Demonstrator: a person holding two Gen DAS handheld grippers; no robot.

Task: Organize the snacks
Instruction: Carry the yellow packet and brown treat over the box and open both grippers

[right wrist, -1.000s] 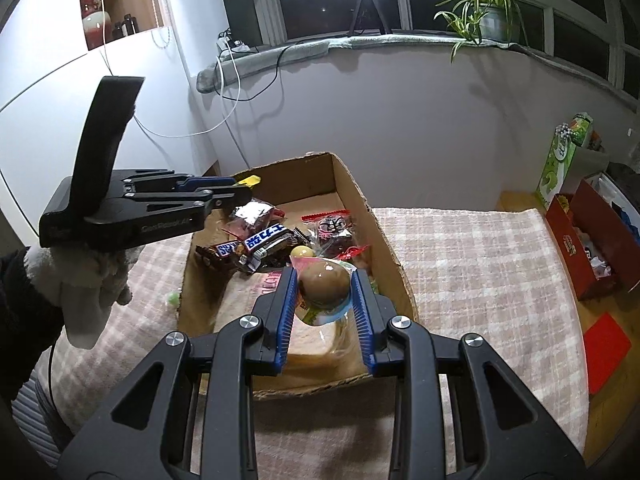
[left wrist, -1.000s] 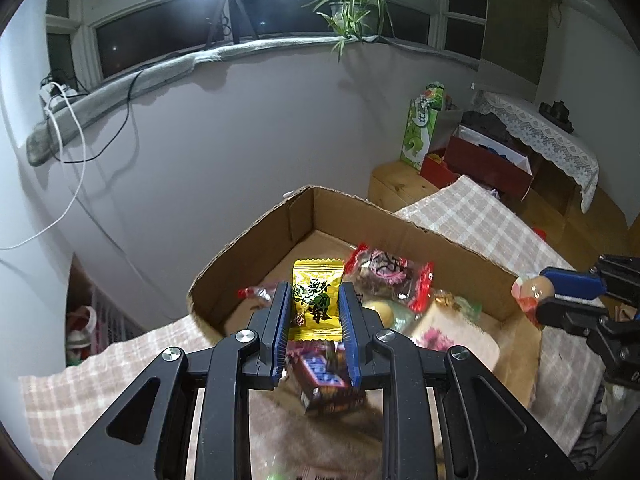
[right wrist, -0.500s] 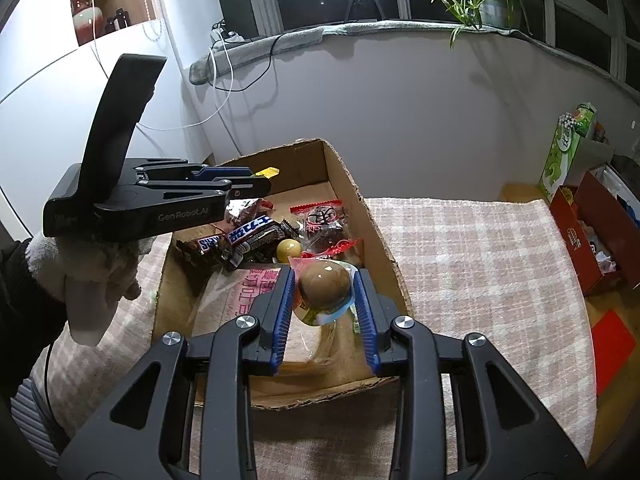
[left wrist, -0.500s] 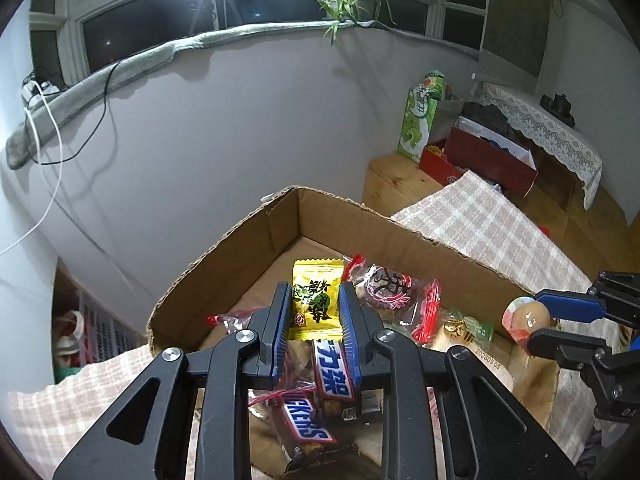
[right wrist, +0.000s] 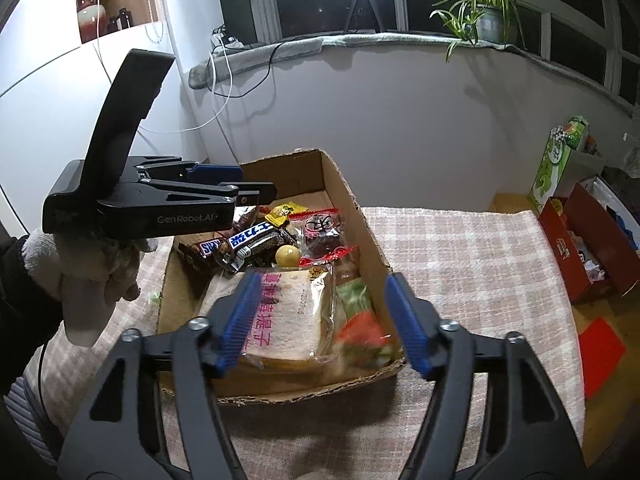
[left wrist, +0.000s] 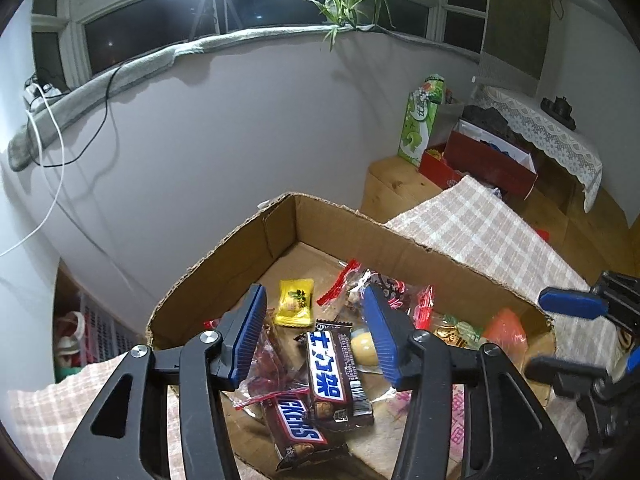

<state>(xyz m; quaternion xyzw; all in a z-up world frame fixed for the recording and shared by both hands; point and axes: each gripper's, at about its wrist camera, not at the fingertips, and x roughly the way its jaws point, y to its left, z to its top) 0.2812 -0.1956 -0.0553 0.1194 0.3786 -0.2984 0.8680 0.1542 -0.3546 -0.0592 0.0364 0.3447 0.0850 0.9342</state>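
Observation:
A cardboard box [left wrist: 224, 280] [right wrist: 360, 216] on a checked cloth holds several snacks. My left gripper [left wrist: 314, 332] is open and empty above the box's left end; it also shows in the right wrist view [right wrist: 244, 184]. Below it lie a yellow candy packet [left wrist: 295, 302], two Snickers bars [left wrist: 332, 376] [right wrist: 248, 240] and a yellow ball [left wrist: 362, 346] [right wrist: 287, 257]. My right gripper [right wrist: 324, 320] is open and empty over the box's near end. Under it lie a wrapped sandwich bread [right wrist: 280, 316] and a blurred orange and green packet [right wrist: 360, 328] [left wrist: 505, 330].
The checked cloth [right wrist: 460, 264] covers the table to the right of the box. Red boxes [right wrist: 588, 240] and a green carton [right wrist: 556, 160] stand on a wooden surface at the far right. A grey wall and windowsill with a plant [right wrist: 480, 20] rise behind.
Both grippers opened. The left one let go of the yellow candy packet, which now lies in the box. The right one let go of the round wrapped snack, which dropped into the box's near end.

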